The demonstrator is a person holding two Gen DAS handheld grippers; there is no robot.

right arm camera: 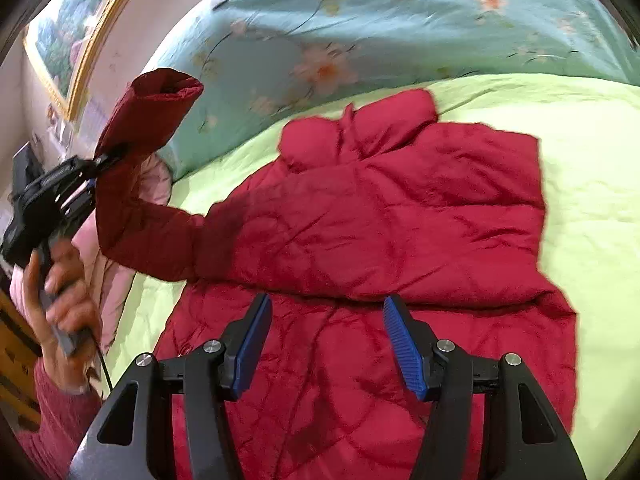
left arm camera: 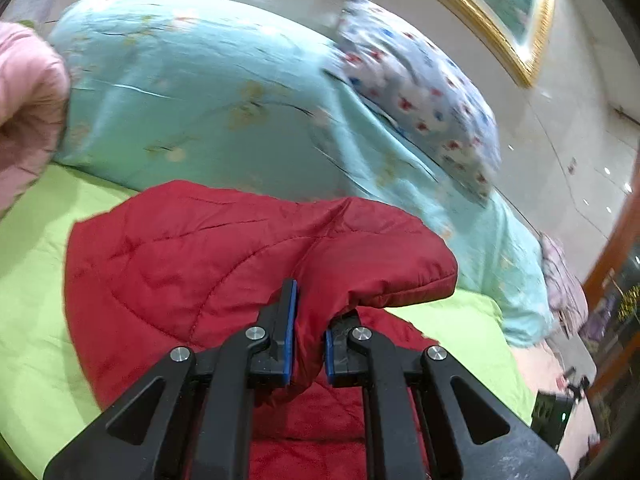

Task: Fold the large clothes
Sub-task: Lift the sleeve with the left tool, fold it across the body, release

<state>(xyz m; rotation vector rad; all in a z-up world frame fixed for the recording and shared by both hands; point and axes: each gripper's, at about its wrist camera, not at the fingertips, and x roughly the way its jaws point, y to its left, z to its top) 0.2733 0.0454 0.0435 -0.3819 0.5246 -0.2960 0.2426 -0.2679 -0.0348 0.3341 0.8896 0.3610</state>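
Left tool (left arm camera: 308, 334), blue-padded black fingers clamped on the sleeve (right arm camera: 148, 120) of a red quilted puffer jacket (right arm camera: 380, 216), holding the sleeve raised off the bed with its cuff opening uppermost. Right tool (right arm camera: 328, 340), fingers spread wide and gripping nothing, poised above the jacket's lower half. The jacket's body lies flat on a lime-green bedsheet (right arm camera: 592, 152). Behind it, a bunched turquoise floral duvet (left arm camera: 192, 92) and a white patterned pillow (left arm camera: 420, 96).

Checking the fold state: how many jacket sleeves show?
1. The red jacket has one sleeve lifted at its left, clamped in the left gripper. The other may be folded underneath, hidden.
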